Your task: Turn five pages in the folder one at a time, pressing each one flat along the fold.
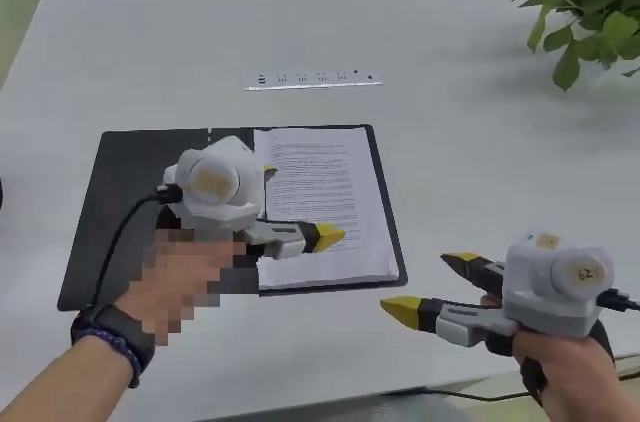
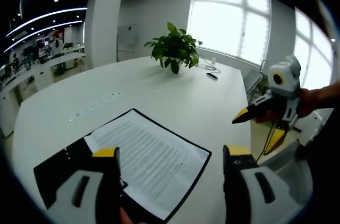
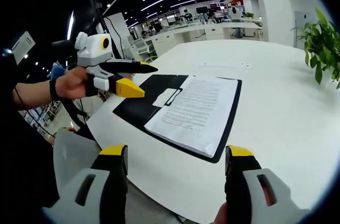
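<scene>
On wide white tabletop (image 1: 480, 142): flat black folder (image 1: 130, 202), lying open near front edge, with stack of white printed paper pages (image 1: 320, 192) on its right half and left inside cover bare. No page lifted or turned as far as visible. Judged to be at the very start of a turn.

Above folder's middle, near the fold: left white handheld gripper (image 3: 149, 80), yellow-tipped jaws spread wide, nothing between them, not touching paper. Off to the right of folder, near table's front edge: right white handheld gripper (image 1: 425, 282), jaws likewise apart and empty, pointed toward folder.

Risks from here:
- Pinching more than one sheet at the corner, with sheets lying flush in a tight stack. Would break the one-at-a-time count.
- Creasing or tearing thin paper if clamped hard or yanked sideways rather than rolled over toward fold.
- Dragging whole folder across smooth table if pulled with nothing pinning it. Looks light and free to slide.
- Springing back of a turned page if not pressed flat along fold.
- Clashing grippers over the fold if brought in together.
- Miscounting turns, all pages looking alike.

Further back: recessed silver socket strip (image 1: 312, 79) and leafy green potted plant (image 1: 585, 2), both well apart from the work.
</scene>
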`<state>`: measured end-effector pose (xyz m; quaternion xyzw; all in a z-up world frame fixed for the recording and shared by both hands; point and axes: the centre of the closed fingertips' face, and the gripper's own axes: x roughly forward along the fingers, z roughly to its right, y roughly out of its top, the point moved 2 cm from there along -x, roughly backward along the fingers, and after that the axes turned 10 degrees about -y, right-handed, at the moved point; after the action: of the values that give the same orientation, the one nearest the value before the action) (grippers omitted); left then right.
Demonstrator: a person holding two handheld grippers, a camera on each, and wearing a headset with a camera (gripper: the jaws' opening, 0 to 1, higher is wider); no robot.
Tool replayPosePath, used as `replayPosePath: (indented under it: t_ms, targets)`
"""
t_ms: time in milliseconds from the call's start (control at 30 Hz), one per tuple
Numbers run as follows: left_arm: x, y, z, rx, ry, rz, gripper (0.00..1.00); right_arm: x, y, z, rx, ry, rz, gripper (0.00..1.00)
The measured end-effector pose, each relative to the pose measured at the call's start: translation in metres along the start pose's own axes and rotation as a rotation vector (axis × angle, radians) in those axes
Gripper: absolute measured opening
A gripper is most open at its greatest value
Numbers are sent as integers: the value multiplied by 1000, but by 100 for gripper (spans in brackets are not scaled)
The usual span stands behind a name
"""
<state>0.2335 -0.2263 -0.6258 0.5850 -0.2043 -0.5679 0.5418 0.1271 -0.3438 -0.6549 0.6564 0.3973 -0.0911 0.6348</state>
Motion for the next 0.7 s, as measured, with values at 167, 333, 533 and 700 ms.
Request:
replayPosePath:
  t_ms: [167,333,533,700]
  targets:
    - [23,-2,-3,-2,-14,-19,80,1,-1,4,6,2,-5,74]
    - [46,-5,1,-10,-31,-40,80,3,-4,9,14,5,-11,73]
    - [76,-24,9,-15,-53,-91,80,4,-5,12,25,10,-14,73]
    - [95,-45,9,-22,-53,-145,81,5,-7,16,31,12,-14,72]
